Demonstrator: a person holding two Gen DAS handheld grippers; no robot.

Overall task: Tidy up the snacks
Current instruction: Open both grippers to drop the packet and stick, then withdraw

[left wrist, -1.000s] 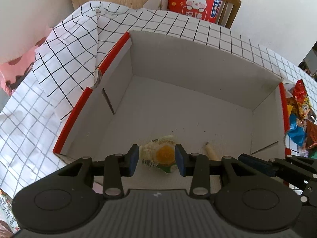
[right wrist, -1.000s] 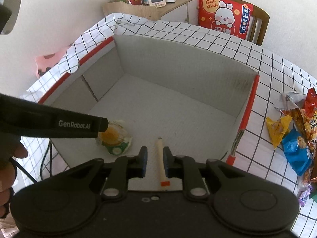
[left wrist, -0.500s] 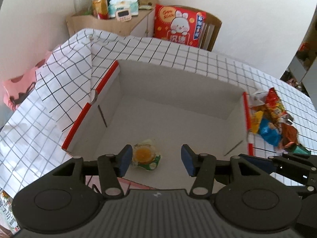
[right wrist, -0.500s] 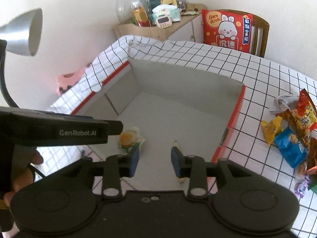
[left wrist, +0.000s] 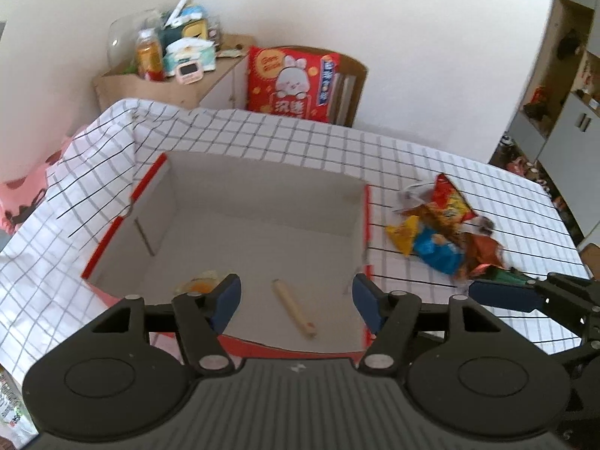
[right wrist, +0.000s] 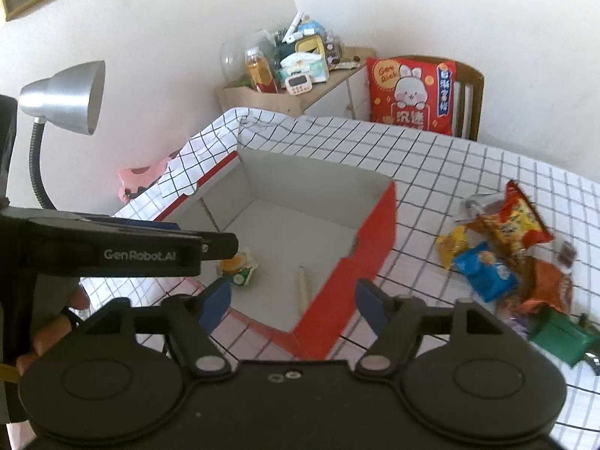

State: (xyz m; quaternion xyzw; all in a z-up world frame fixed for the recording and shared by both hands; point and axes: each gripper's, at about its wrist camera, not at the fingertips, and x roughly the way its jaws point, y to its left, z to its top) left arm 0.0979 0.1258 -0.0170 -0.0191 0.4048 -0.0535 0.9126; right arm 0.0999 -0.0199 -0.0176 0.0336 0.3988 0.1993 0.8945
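One open box [left wrist: 262, 202] is standing on the checked cloth, and two snacks are lying inside it: one yellow-centred packet [right wrist: 238, 267] and one tan stick [left wrist: 294, 308]. Beside the box, one pile of snack bags [right wrist: 502, 247] is lying; the exact number of bags is unclear.

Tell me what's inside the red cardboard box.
Two snacks lie on the box floor: a clear packet with orange filling and a tan stick. The near corners are hidden behind the left tool and right tool.
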